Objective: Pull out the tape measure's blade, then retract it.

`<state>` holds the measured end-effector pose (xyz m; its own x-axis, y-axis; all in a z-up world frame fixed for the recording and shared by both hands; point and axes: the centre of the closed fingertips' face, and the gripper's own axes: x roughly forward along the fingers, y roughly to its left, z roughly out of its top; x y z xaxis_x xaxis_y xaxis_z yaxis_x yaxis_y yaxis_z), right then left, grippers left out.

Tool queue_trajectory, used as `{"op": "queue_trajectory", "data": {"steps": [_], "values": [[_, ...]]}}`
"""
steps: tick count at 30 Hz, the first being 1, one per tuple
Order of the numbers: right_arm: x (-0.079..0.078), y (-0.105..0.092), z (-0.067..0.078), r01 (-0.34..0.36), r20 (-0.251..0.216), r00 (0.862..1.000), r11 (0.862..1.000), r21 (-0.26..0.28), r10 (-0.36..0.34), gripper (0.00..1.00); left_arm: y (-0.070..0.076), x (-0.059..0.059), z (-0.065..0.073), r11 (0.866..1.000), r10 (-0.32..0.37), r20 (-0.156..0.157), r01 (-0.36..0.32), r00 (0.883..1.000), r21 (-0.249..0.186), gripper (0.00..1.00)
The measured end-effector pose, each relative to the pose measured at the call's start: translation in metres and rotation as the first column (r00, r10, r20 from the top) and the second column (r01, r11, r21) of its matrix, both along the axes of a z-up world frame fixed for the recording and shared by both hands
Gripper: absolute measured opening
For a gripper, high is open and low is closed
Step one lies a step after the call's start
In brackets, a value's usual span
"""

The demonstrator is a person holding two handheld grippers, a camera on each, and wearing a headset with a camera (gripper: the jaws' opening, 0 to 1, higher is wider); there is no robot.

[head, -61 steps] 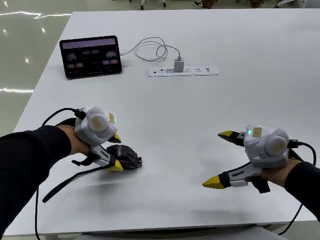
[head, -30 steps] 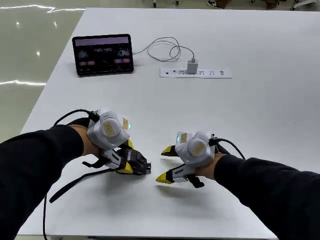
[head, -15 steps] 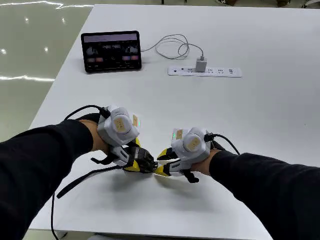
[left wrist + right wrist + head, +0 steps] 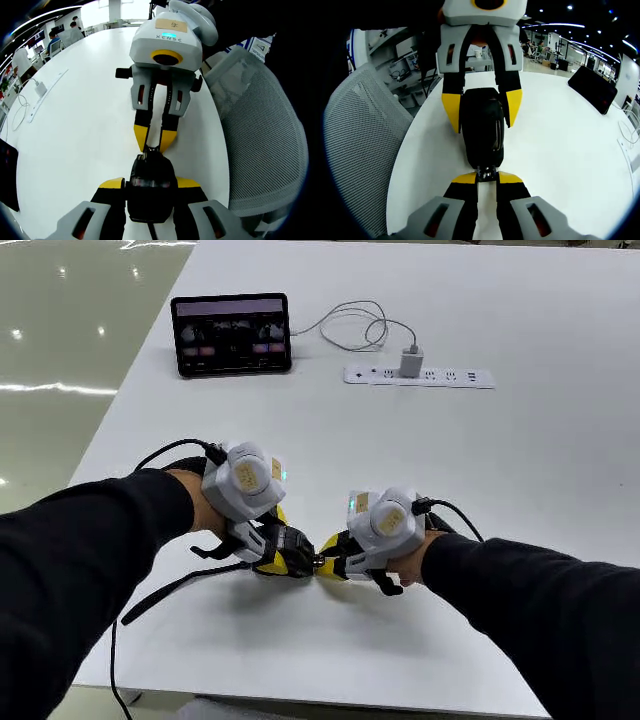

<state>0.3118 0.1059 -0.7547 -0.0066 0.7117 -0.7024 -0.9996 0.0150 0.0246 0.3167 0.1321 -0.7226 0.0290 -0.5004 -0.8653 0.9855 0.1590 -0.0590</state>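
While the white table (image 4: 520, 470) carries a tablet (image 4: 232, 335) and a power strip (image 4: 420, 375) well off at its far side, the work sits near the front edge. There the left gripper (image 4: 281, 552) is clamped across the tape measure (image 4: 292, 550), and the right gripper (image 4: 326, 566), facing it, has its yellow tips pressed together at the case's mouth. The likely failure is that narrow pinch slipping off as the pull begins, or the case twisting in the left jaws if the pull runs off line. A blade let go while out could snap back. The tape measure is a squat, glossy black case, on or just above the tabletop. Its blade tip (image 4: 486, 173), a small metal hook, sits at the mouth between the right tips, with no blade drawn out yet.
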Motion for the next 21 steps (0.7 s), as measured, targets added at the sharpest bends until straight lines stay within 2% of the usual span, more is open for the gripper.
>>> {"op": "queue_trajectory", "data": {"steps": [21], "values": [[-0.001,-0.032,-0.001,0.016,-0.005,1.0,1.0,-0.017,-0.017,0.07,-0.002,-0.004,0.001,1.0,-0.011,0.011,0.011,1.0,0.008,0.33]]}}
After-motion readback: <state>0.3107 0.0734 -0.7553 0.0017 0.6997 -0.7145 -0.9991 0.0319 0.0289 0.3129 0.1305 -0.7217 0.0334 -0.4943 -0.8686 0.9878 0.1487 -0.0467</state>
